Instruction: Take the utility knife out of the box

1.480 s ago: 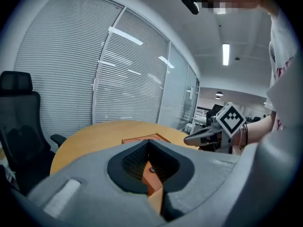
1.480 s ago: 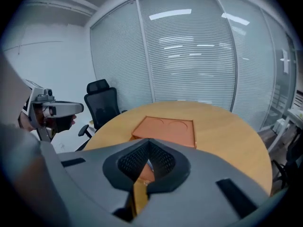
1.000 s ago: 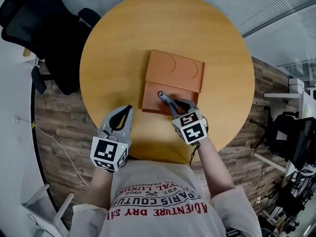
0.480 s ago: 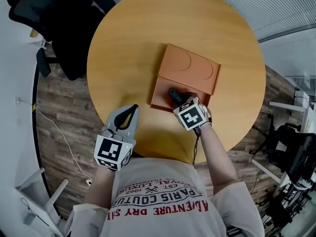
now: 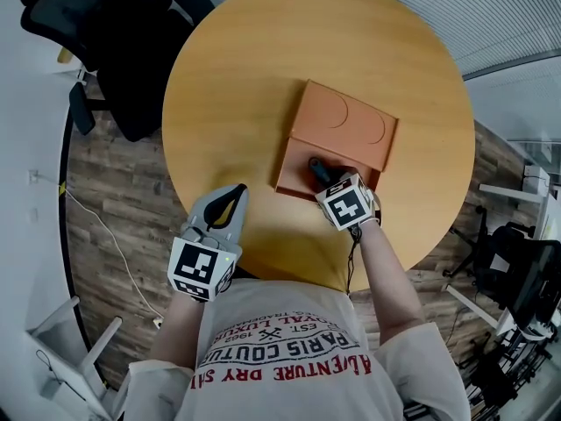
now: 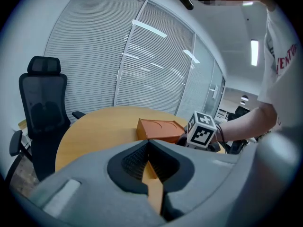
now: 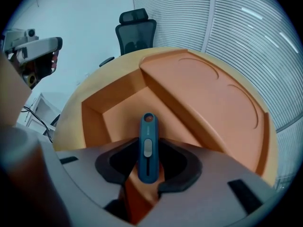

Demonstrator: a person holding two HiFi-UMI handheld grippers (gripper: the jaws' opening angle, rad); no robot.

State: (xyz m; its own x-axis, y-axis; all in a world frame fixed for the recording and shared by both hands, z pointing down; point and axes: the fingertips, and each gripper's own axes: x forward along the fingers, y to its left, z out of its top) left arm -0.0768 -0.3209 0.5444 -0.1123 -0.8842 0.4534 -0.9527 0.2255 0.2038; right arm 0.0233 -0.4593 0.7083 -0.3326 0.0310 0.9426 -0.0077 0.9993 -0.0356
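The round table carried the orange box, its tray open on my side. My left gripper, clenched on nothing, hung well clear of the box. My right gripper pointed down into the box. Its jaws had just been narrowing but gripped nothing yet, and the blue knife lay loose between them. I judged an off-centre squeeze could skid it away.
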